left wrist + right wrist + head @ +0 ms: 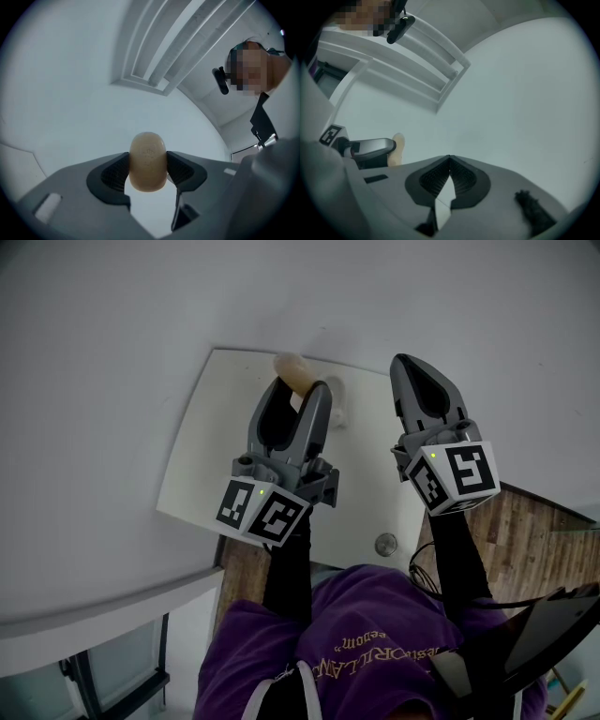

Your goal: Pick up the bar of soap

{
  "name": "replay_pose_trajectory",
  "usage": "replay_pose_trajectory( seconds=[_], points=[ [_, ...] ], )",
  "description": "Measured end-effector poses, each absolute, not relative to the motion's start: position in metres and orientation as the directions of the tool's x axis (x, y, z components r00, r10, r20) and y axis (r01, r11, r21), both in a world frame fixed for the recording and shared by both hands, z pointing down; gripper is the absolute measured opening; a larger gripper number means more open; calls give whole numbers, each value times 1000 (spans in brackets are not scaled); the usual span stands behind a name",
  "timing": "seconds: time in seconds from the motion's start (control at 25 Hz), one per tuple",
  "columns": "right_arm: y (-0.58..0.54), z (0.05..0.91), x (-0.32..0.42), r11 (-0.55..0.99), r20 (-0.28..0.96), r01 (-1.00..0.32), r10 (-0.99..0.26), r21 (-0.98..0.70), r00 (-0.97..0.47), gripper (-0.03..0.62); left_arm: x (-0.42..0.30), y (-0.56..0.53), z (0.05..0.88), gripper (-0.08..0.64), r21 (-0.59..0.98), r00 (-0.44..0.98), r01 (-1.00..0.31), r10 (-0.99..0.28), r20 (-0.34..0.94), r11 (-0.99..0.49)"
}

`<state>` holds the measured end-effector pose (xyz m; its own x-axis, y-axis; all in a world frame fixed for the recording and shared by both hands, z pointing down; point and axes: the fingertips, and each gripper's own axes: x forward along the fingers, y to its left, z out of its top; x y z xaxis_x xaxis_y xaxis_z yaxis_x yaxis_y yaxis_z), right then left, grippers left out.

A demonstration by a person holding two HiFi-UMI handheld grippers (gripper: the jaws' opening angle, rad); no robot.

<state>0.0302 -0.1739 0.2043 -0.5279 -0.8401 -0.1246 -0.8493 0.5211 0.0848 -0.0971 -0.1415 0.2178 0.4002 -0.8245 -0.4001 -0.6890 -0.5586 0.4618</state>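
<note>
The white counter (202,465) lies below both your grippers. Over its far edge, your left gripper (300,401) clamps its jaws on the soap (147,159). Over the counter's right side, your right gripper (412,371) has its jaws pressed together, empty.

Pale cream bar of soap (292,371) with a faint stamped mark, at 12 o'clock of the head view. Mid-grey left gripper (300,387) and right gripper (408,362), with black ribbed pads (112,176) inside the jaws. White marker cubes (261,510) printed with black square patterns, each with a small green light. White surface (216,427). Black sleeves (289,568). Purple shirt (356,615) with pale lettering at 6 o'clock. Brown wood-grain floor (534,540) at 4 o'clock.
</note>
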Motion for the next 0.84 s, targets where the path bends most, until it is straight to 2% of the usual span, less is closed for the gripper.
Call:
replay_pose_trajectory(
  seconds=[0.84],
  points=[
    [-174,204,29,527,-113,-845,-838,93,-534,9,-97,-141,217,259,472,397,-683,-825,-402,-558]
  ],
)
